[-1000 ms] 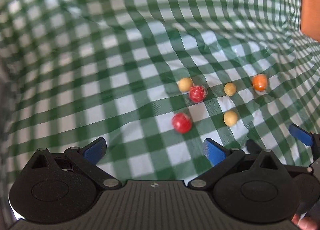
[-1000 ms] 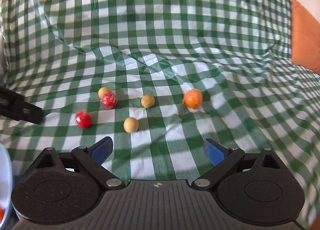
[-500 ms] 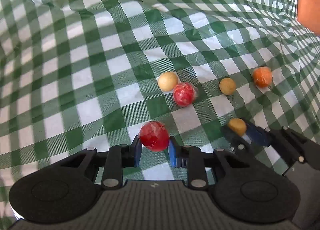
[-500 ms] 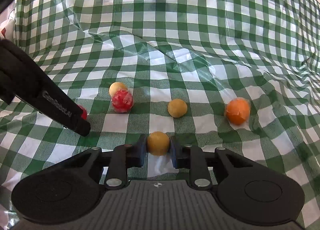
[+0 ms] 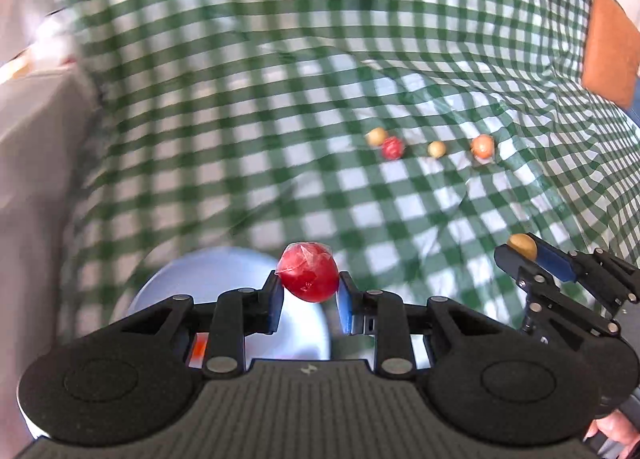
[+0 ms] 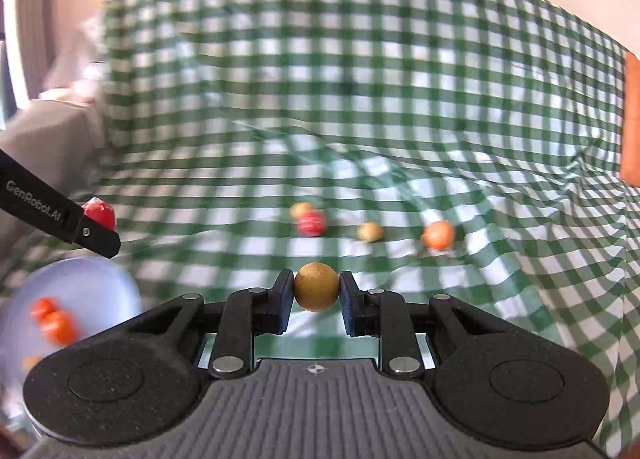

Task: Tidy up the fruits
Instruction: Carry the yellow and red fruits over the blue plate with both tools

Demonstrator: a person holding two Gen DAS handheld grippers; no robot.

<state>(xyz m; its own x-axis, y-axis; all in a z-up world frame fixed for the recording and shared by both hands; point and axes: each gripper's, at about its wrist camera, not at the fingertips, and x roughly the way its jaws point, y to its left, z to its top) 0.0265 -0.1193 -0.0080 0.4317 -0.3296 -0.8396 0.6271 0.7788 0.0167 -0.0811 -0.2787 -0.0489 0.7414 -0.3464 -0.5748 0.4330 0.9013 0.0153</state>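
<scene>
My left gripper (image 5: 309,299) is shut on a red wrapped fruit (image 5: 308,277) and holds it in the air over the far edge of a pale blue plate (image 5: 224,275). My right gripper (image 6: 316,299) is shut on a tan round fruit (image 6: 316,286), lifted off the cloth; it also shows in the left wrist view (image 5: 522,246). On the green checked cloth lie a tan fruit (image 6: 301,210), a red wrapped fruit (image 6: 311,223), another tan fruit (image 6: 370,231) and an orange fruit (image 6: 438,234).
The blue plate (image 6: 96,283) at the near left holds orange-red fruits (image 6: 54,319). A grey-white surface (image 5: 36,179) runs along the left. An orange-brown panel (image 5: 608,55) stands at the far right. The cloth (image 5: 280,99) is wrinkled.
Both grippers have lifted their fruits off the cloth and pulled back toward the left; the blue plate has come into view under the left gripper. The views are blurred by motion.
</scene>
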